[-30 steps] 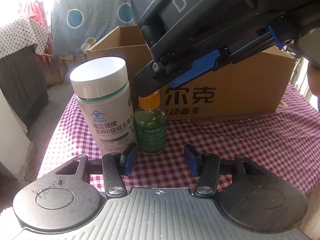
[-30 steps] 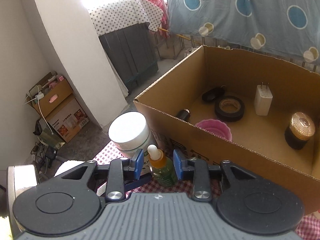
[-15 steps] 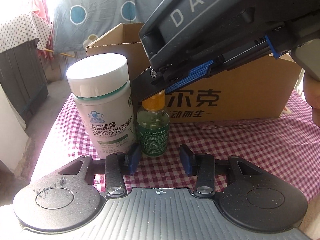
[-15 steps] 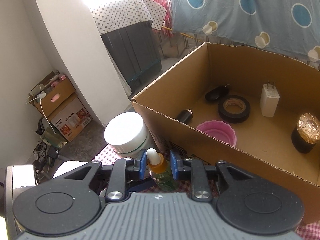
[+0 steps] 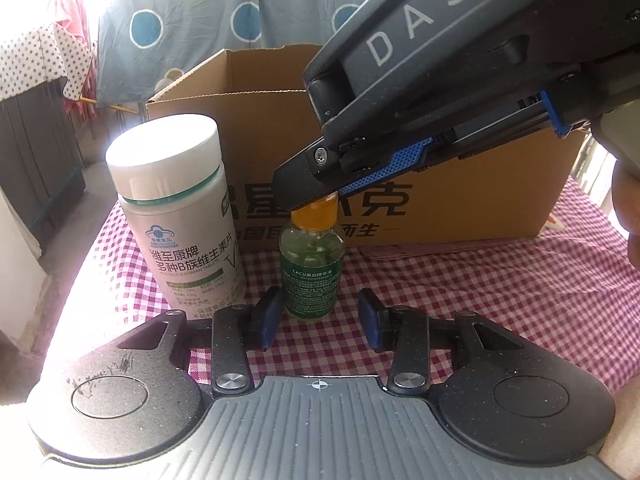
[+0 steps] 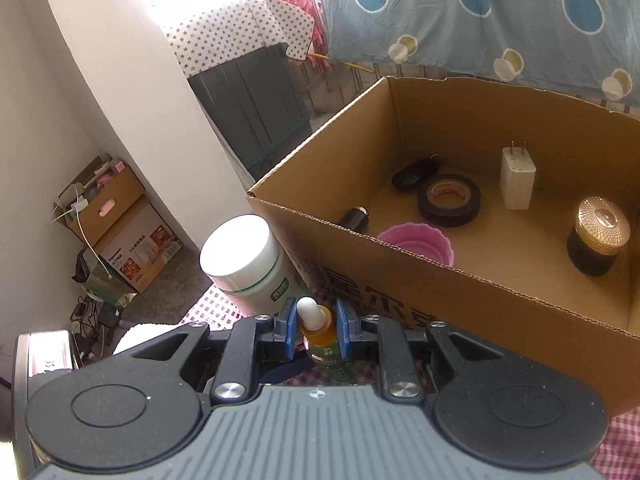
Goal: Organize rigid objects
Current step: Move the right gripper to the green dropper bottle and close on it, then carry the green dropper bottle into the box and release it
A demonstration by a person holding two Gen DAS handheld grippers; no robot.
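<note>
1. right gripper: my jaws just closed onto dropper bottle cap, pads touching.
2. left gripper: jaws narrowed, open, empty.
3. bottle upright on worktop, vitamin jar at its 9 o'clock.

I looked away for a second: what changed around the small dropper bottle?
The right tongs have just been closing and now pinch the dropper bottle at its orange neck. The left tongs also narrowed, gripping nothing. Bottle, white jar and box stayed put.
</note>
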